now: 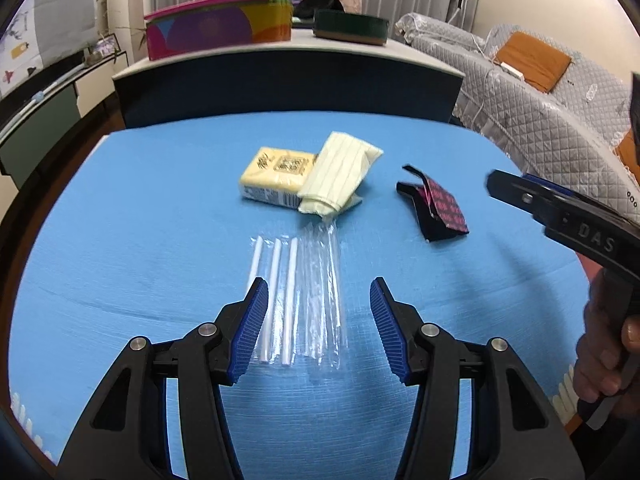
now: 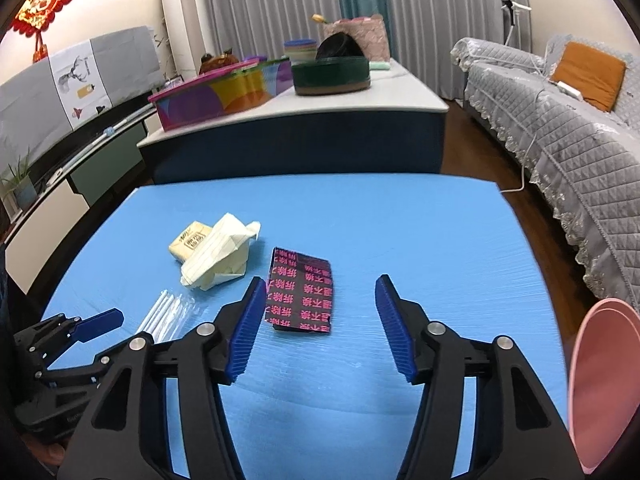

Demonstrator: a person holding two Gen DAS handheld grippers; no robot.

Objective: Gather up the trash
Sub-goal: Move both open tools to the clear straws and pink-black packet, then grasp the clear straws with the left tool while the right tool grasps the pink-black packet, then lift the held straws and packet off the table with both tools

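Observation:
On the blue table (image 1: 140, 208) lie a clear plastic wrapper with white straws (image 1: 296, 296), a yellow tissue pack (image 1: 276, 178) with a pale folded paper bag (image 1: 340, 172) leaning on it, and a black wrapper with pink print (image 1: 436, 208). My left gripper (image 1: 318, 328) is open, just above the straws' near end. My right gripper (image 2: 320, 324) is open, with the black wrapper (image 2: 300, 296) between and just beyond its fingers. The straws (image 2: 166, 312) and the tissue pack (image 2: 188, 242) also show in the right wrist view. The right gripper's body (image 1: 560, 216) shows at the right in the left wrist view.
A pink bin (image 2: 600, 392) stands at the table's right edge. Behind is a white-topped counter (image 2: 360, 96) with a colourful box (image 2: 224, 96) and a dark green round tin (image 2: 332, 74). A grey quilted sofa (image 2: 560, 128) runs along the right.

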